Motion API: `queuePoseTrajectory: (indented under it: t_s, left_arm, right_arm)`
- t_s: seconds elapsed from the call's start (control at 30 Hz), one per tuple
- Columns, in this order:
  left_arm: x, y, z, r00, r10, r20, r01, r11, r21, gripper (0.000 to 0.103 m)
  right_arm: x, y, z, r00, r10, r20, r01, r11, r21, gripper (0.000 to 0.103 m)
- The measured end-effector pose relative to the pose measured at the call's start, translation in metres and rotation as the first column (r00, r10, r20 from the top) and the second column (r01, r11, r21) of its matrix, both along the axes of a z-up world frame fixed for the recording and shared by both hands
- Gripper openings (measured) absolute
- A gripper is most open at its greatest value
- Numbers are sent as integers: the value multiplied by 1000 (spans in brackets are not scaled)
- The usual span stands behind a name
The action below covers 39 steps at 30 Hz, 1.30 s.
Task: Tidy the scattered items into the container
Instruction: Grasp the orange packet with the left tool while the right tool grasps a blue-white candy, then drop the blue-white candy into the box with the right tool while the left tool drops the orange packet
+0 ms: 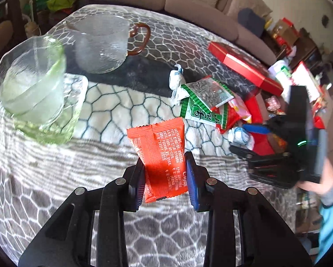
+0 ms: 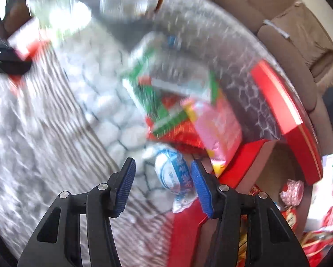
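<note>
Clenching an orange sachet (image 1: pixel 162 155), left gripper (image 1: pixel 165 178) faces glass cups (image 1: pixel 99 44); right gripper (image 2: pixel 163 185) released over blurred blue-white candy (image 2: pixel 173 173).

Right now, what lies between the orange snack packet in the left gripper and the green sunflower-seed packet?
Left wrist view: only bare patterned grey-and-white tablecloth separates the orange snack packet, clamped in the left gripper, from the green sunflower-seed packet.
</note>
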<state>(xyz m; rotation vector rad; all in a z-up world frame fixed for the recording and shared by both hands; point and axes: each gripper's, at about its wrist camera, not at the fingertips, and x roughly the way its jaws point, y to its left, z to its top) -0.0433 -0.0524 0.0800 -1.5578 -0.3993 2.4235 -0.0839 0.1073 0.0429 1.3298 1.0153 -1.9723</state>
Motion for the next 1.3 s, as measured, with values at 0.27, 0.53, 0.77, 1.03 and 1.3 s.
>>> queuePoseTrajectory:
  t_s: [0.27, 0.53, 0.77, 1.03, 1.3]
  left_arm:
    - [2, 25, 12, 999, -36, -17, 37, 999, 38, 30]
    - [-18, 134, 53, 975, -210, -69, 214, 976, 46, 30]
    - [-53, 255, 56, 939, -340, -55, 339, 941, -21, 30]
    - [-88, 313, 19, 930, -368, 14, 366, 918, -153, 30]
    - [-106, 335, 1, 892, -451, 37, 445, 859, -255, 30]
  right_arm:
    - [1, 41, 31, 973, -229, -9, 218, 938, -268, 29]
    - [-1, 186, 102, 828, -525, 196, 539, 652, -532, 29]
    - [-18, 281, 86, 678, -696, 235, 712, 544, -443, 29]
    - [-14, 284, 55, 645, -750, 145, 757, 603, -251, 30]
    - [9, 285, 91, 663, -747, 54, 704, 597, -384, 50]
